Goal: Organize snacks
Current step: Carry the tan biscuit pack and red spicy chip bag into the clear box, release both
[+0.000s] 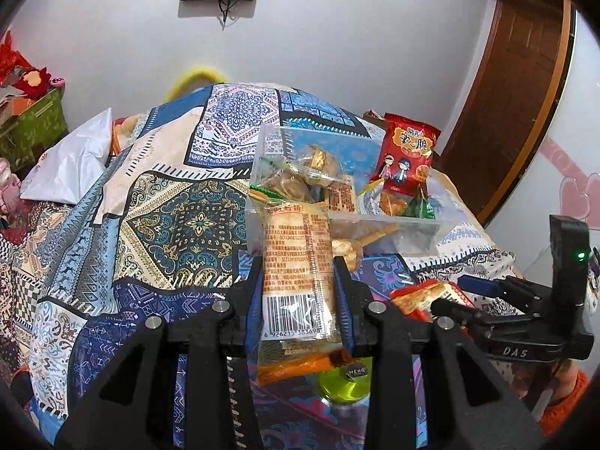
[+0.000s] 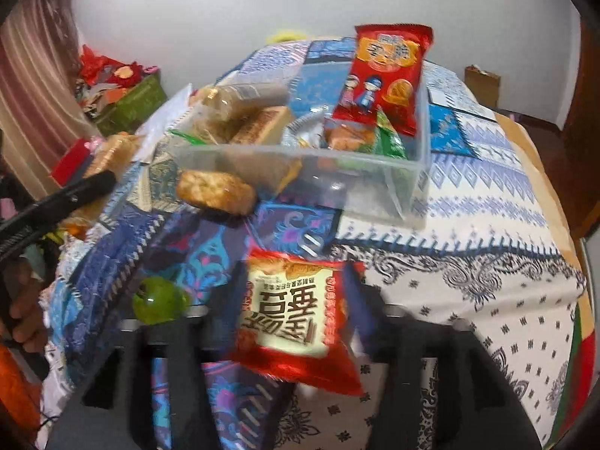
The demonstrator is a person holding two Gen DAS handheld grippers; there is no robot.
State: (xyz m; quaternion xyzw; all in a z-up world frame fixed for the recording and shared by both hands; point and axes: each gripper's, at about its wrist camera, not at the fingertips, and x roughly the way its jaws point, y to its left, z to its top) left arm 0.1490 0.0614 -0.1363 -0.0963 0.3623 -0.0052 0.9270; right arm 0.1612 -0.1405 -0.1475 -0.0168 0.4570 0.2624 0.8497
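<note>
My left gripper (image 1: 298, 262) is shut on a long clear biscuit packet (image 1: 296, 262) with orange print and a barcode, held above the cloth just in front of the clear plastic box (image 1: 397, 225). My right gripper (image 2: 296, 273) is shut on a red and cream snack packet (image 2: 290, 307), held low over the cloth short of the box (image 2: 405, 172). The box holds several snacks, with a red cartoon packet (image 1: 407, 157) leaning at its far right; the same packet shows in the right wrist view (image 2: 386, 78). The right gripper also shows in the left wrist view (image 1: 487, 300).
A patterned blue and white cloth (image 1: 168, 195) covers the table. A green bottle cap (image 2: 159, 300) sits at the near left. A loose biscuit pack (image 2: 215, 191) lies by the box's near left corner. A green gift box (image 1: 33, 127) stands at far left. A wooden door (image 1: 517, 93) is right.
</note>
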